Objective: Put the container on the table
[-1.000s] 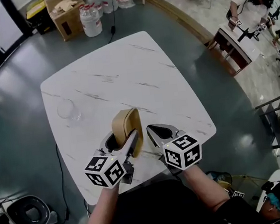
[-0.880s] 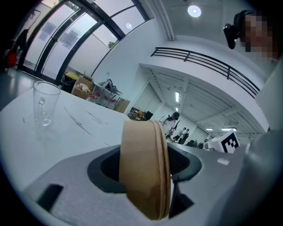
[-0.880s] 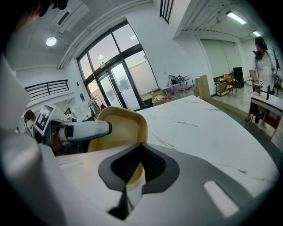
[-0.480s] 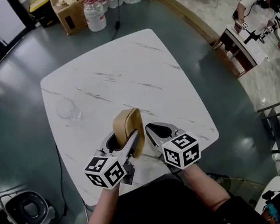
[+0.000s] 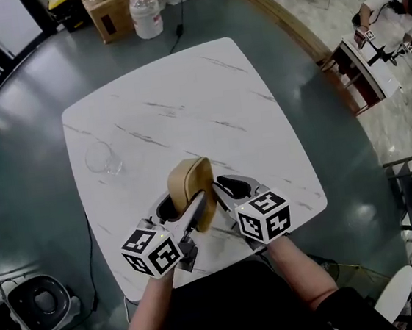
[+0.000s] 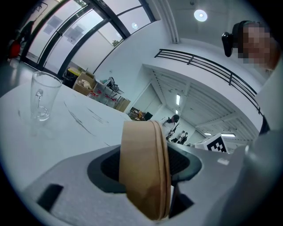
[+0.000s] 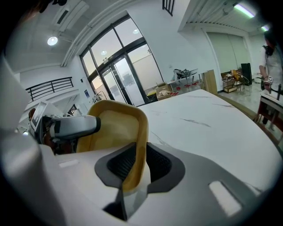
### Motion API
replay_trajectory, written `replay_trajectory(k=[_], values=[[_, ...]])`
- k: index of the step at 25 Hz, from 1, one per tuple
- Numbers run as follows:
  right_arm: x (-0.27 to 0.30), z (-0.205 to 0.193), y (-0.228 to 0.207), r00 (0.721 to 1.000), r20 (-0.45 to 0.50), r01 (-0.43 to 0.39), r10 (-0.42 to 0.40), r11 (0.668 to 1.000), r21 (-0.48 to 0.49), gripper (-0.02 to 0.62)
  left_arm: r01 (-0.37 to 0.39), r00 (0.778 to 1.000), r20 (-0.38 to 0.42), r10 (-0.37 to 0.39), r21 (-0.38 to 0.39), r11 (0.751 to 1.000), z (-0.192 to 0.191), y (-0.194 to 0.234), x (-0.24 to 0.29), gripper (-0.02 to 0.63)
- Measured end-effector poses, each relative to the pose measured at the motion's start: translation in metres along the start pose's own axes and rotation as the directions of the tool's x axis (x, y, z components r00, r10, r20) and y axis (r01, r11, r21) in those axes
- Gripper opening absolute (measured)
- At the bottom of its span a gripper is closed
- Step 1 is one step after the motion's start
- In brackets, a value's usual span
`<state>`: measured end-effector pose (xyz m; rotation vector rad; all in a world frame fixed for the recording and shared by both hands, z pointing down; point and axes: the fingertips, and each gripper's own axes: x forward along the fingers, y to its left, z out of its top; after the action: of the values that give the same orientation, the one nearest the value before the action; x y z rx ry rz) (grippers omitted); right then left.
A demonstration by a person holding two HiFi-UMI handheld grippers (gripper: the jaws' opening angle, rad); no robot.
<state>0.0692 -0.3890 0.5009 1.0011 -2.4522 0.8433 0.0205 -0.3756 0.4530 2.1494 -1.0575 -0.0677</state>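
Table (image 5: 184, 104): white, marble-patterned, with rounded corners. Both grippers work over its near edge.

Container (image 5: 187, 179): tan, rounded, turned up on its edge over the near part of the table, between the two grippers. The right gripper view shows its hollow side (image 7: 112, 128); nothing can be seen inside it. No view shows whether its lower edge touches the tabletop.

Left gripper (image 5: 180, 209): jaws stand wide apart and are clamped across the full depth of the container (image 6: 143, 172), one dark pad on each side. In the left gripper view the container is seen edge-on and fills the gap between the jaws.

Right gripper (image 5: 223, 189): jaws are nearly together, pinching the thin wall of the container at its rim, one pad inside the hollow and one outside. The left gripper's jaw shows across the hollow side in the right gripper view.

Glass (image 5: 103, 159): clear, upright and empty, standing on the table well apart to the left of the container; also seen in the left gripper view (image 6: 43, 98).
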Motion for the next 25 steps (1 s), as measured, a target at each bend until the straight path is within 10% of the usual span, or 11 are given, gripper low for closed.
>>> replay_trajectory(k=[17,25], values=[[0.031,-0.012,0.005,0.996,-0.07,-0.046,0.046,0.999,0.004,0.063,0.109,0.994,-0.004,-0.109,-0.023,0.994,0.004,0.004,-0.008,0.256],[0.03,-0.007,0.013,0.994,-0.067,-0.079,0.081,0.996,0.042,0.031,-0.048,0.998,-0.035,0.05,0.066,0.997,-0.003,0.029,-0.01,0.261]])
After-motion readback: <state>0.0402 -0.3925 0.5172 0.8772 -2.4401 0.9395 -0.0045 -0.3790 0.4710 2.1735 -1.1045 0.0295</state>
